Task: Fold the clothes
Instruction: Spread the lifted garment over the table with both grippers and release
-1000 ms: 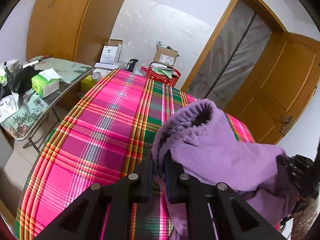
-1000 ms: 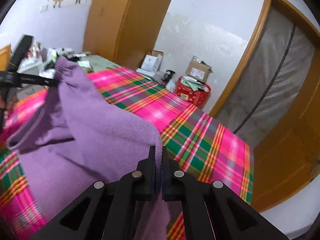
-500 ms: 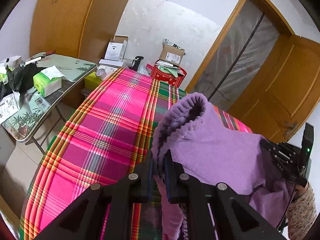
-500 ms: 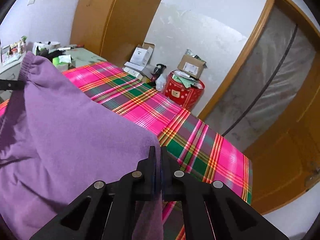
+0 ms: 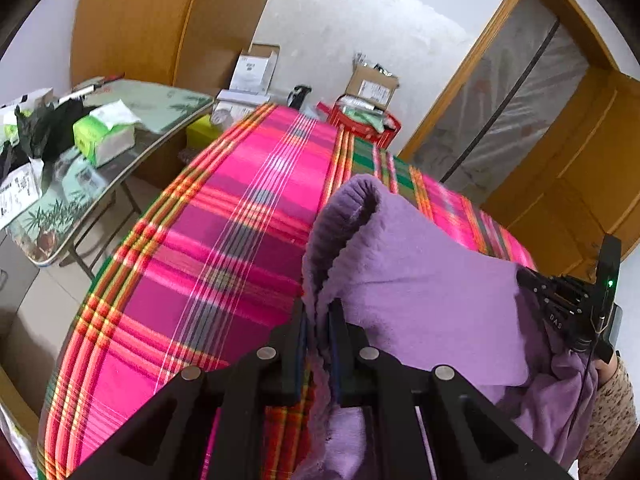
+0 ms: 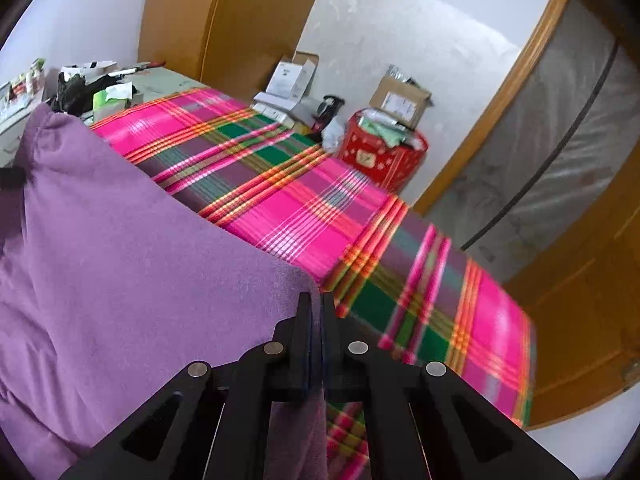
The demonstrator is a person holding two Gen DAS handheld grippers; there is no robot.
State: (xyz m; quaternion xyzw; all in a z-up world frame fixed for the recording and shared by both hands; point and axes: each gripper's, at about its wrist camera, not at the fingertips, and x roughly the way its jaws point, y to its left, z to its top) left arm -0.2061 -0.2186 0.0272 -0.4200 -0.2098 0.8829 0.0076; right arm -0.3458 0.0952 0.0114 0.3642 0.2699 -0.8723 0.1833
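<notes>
A purple fleece garment [image 5: 420, 288] hangs stretched between my two grippers above a table under a pink, green and orange plaid cloth [image 5: 224, 240]. My left gripper [image 5: 319, 312] is shut on the garment's ribbed, elasticated edge, which stands up in a loop just beyond the fingers. My right gripper [image 6: 315, 304] is shut on another edge of the garment [image 6: 120, 272], whose cloth fills the left half of the right wrist view. That right gripper [image 5: 568, 312] also shows at the far right of the left wrist view, with a patterned sleeve below it.
A side table [image 5: 160, 108] with a green tissue box [image 5: 104, 136] and clutter stands left of the plaid table. Cardboard boxes [image 6: 400, 100] and a red container [image 6: 380, 152] sit against the far wall. A wooden door [image 5: 580, 152] is on the right.
Both grippers have moved forward and lower over the plaid table, still gripping the garment. The garment is pulled wider between them, and the right gripper now shows farther right in the left view.
</notes>
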